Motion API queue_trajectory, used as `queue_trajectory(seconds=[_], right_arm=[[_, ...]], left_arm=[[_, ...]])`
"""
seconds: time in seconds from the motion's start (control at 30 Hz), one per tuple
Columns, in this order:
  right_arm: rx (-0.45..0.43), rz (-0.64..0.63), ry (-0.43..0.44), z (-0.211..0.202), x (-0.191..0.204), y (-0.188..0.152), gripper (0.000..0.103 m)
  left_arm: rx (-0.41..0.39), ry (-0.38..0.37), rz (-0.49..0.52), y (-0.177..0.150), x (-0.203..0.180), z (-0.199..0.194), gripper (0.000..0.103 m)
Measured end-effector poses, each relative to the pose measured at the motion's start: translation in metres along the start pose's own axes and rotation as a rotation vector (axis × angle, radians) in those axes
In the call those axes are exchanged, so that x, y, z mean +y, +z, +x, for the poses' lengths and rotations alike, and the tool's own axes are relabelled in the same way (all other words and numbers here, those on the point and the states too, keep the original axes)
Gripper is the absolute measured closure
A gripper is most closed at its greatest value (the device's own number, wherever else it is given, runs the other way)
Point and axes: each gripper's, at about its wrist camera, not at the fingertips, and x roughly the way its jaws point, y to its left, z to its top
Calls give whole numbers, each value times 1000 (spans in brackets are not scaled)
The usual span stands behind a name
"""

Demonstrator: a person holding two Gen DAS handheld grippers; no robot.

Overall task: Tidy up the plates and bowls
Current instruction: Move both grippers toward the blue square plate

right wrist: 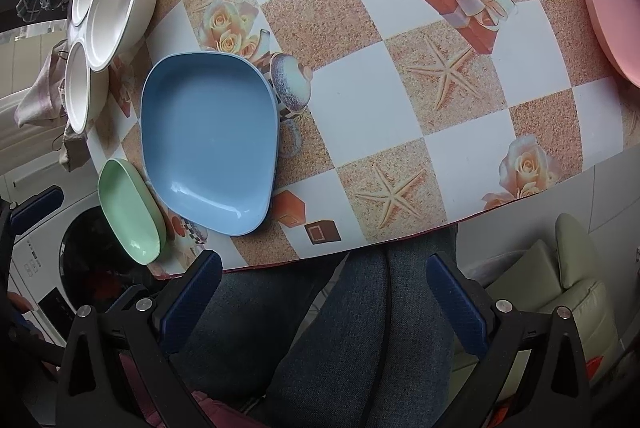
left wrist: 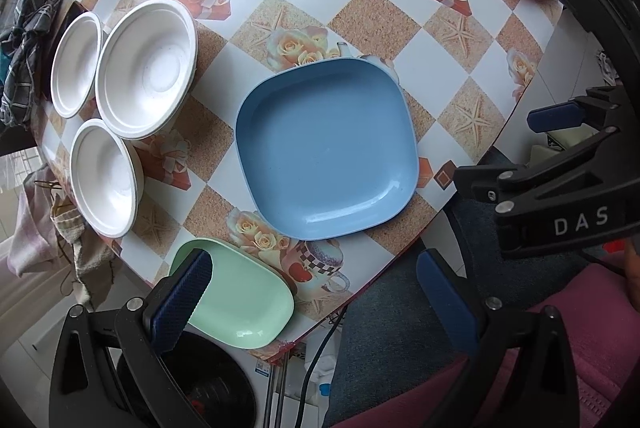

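Black right gripper [left wrist: 560, 132] marked "DAS", blue plate [left wrist: 326, 152], 3 white bowls [left wrist: 146, 68]

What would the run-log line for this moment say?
stage: before first pick | left claw: open, empty, nearest green plate | right claw: open, empty, off table edge | blue plate, pink plate, three white bowls: unstacked
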Motion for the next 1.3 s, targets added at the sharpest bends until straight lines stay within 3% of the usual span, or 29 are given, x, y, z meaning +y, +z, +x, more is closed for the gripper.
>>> queue_trajectory(seconds=[0.57, 1.3], right_arm=[[-21, -11, 13, 4, -5, 1, 0], [18, 1, -5, 10, -4, 7, 0]], left_arm=[[-3, -4, -2, -1, 5, 3, 1], [-1, 16, -27, 0, 11, 9, 1]])
